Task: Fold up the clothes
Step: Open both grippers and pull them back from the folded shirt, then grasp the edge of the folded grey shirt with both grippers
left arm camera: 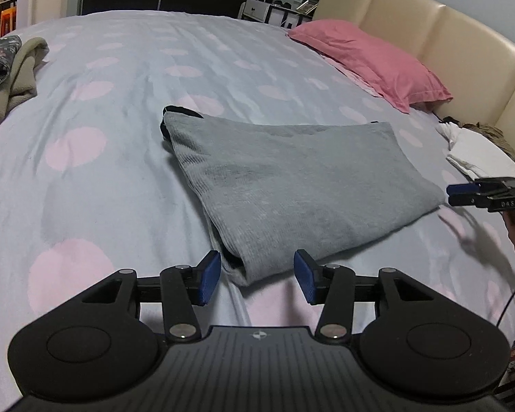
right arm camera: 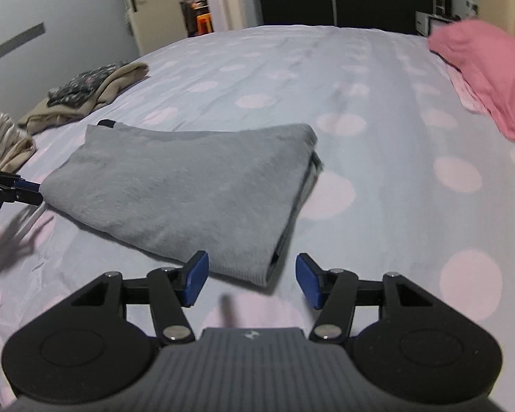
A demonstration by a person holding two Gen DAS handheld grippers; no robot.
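A grey knit garment [left arm camera: 292,185] lies folded in a flat rectangle on the dotted bedsheet [left arm camera: 127,144], with dark trim showing at its far corner. My left gripper [left arm camera: 257,276] is open, low over the sheet, and the garment's near corner sits in the gap without touching the blue pads. In the right wrist view the same garment [right arm camera: 182,185] has its other near corner between the fingers of my open right gripper [right arm camera: 252,276]. Each gripper shows at the edge of the other's view: the right gripper [left arm camera: 463,194], held by a hand, and the left gripper [right arm camera: 27,192].
A pink pillow [left arm camera: 370,65] leans on the cream headboard [left arm camera: 446,41]. A pile of beige and floral clothes [right arm camera: 86,96] lies at one side of the bed. A white folded item [left arm camera: 480,158] lies near the headboard. An open doorway [right arm camera: 195,7] is behind.
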